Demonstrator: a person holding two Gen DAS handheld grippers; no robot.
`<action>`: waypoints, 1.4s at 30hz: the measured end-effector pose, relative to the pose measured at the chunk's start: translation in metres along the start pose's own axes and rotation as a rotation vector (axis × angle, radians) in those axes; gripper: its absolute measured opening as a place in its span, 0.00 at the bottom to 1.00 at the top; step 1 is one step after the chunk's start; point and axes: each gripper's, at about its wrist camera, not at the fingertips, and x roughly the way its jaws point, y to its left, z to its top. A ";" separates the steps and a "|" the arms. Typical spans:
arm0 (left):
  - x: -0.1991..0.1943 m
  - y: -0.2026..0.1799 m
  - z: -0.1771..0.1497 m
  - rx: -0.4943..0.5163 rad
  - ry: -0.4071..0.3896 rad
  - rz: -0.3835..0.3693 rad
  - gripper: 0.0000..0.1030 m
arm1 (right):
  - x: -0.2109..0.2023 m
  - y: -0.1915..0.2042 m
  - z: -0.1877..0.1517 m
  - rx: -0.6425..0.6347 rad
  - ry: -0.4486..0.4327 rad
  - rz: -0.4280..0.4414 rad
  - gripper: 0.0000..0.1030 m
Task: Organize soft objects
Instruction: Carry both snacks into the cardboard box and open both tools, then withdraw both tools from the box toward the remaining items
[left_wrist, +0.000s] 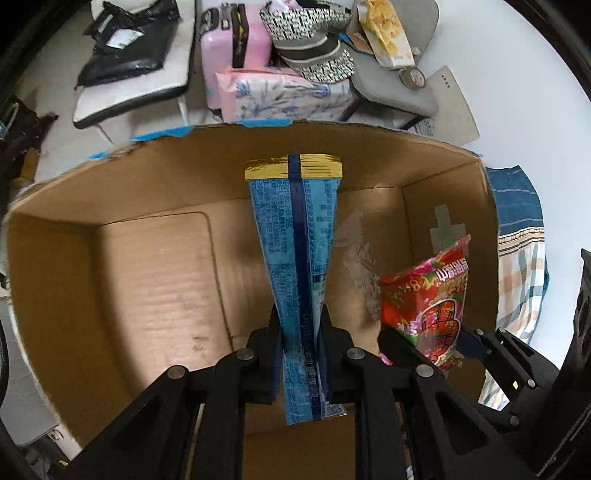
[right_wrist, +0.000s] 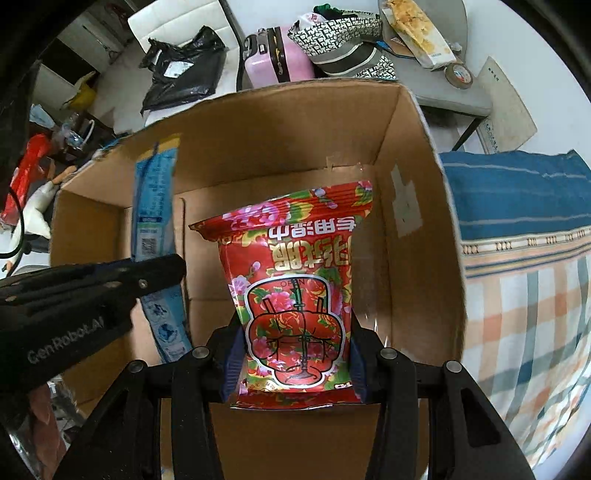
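Observation:
My left gripper (left_wrist: 300, 325) is shut on a long blue packet with a gold end (left_wrist: 295, 236) and holds it over the open cardboard box (left_wrist: 155, 184). The blue packet also shows in the right wrist view (right_wrist: 155, 206). My right gripper (right_wrist: 295, 350) is shut on a red flowered snack bag (right_wrist: 295, 280) and holds it over the right half of the same box (right_wrist: 424, 206). The red bag also shows in the left wrist view (left_wrist: 432, 306), to the right of the blue packet. The box floor under both looks bare.
Beyond the box stand a pink suitcase (left_wrist: 236, 44), a floral pack (left_wrist: 280, 96), a patterned bag (left_wrist: 314, 48) and a chair with a yellow snack bag (left_wrist: 388, 33) and tape roll (left_wrist: 413, 77). A black bag (left_wrist: 125, 44) lies on a white chair. A striped cloth (right_wrist: 517, 236) lies right.

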 end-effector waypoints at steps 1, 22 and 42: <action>0.003 0.002 0.003 -0.007 0.003 -0.003 0.15 | 0.004 0.000 0.004 0.001 0.002 -0.005 0.48; -0.039 0.022 -0.049 -0.064 -0.127 0.145 0.91 | -0.009 0.017 -0.009 -0.020 -0.019 -0.048 1.00; -0.156 -0.006 -0.189 -0.053 -0.454 0.266 0.99 | -0.130 0.040 -0.128 -0.024 -0.211 -0.068 1.00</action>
